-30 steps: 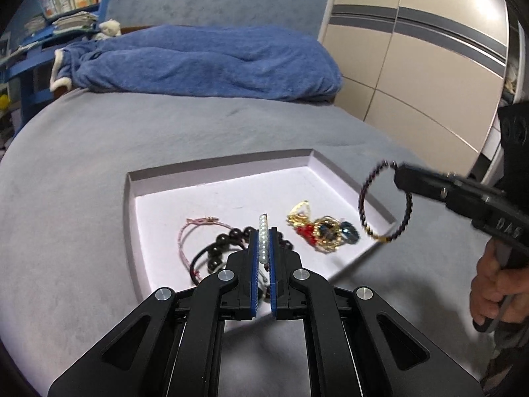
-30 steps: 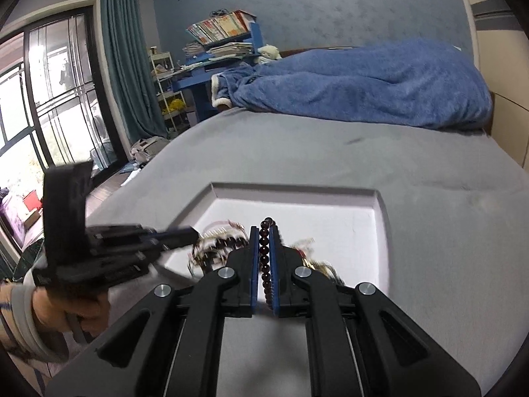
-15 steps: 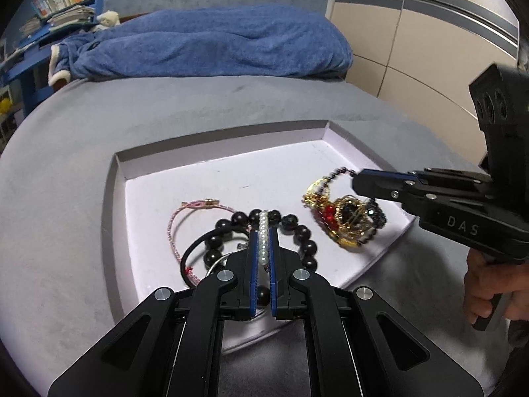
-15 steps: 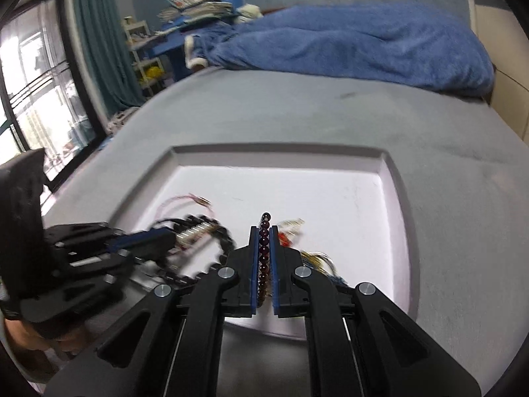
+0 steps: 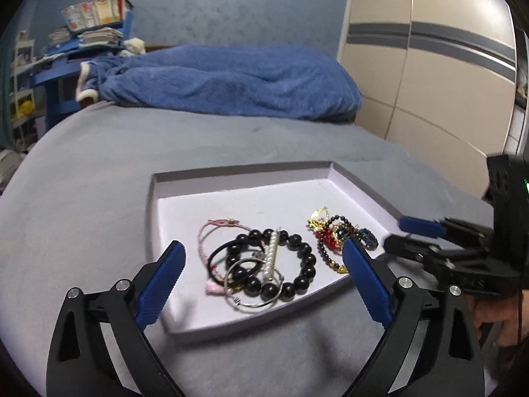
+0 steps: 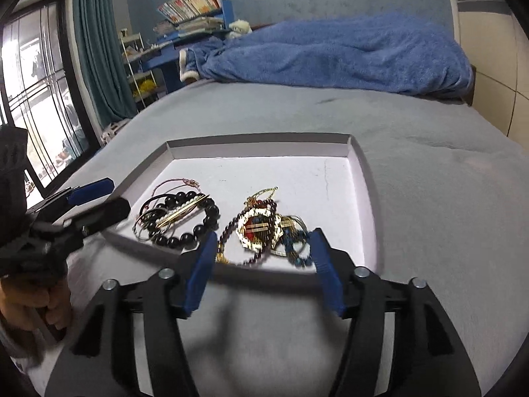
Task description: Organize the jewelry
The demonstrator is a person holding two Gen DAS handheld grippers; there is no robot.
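Note:
A shallow white tray [image 5: 238,168] lies on the grey bed. My left gripper [image 5: 263,246] hangs over its near edge with the jaws opening wide and nothing pressed between the pads. Below it a pearl strand [image 5: 272,253] rests across a black bead bracelet [image 5: 299,266], beside a pink cord bracelet [image 5: 211,231] and a silver bangle [image 5: 254,284]. My right gripper [image 6: 264,235] is opening over the tray's [image 6: 258,140] near edge. A dark purple bead bracelet [image 6: 231,228] lies loose around a gold and red ornament [image 6: 261,228]. The left gripper [image 6: 117,195] shows at the tray's left side.
A rumpled blue blanket [image 5: 224,82] lies at the bed's far end. A beige wardrobe [image 5: 429,66] stands on the right. Blue shelves with books [image 6: 191,10] and a window with a teal curtain [image 6: 92,49] are on the left. A hand [image 6: 49,304] holds each grip.
Both grippers came down to the tray and opened. The pearl strand left the left jaws and lies on the black beads. The purple bracelet left the right jaws and lies by the gold ornament.

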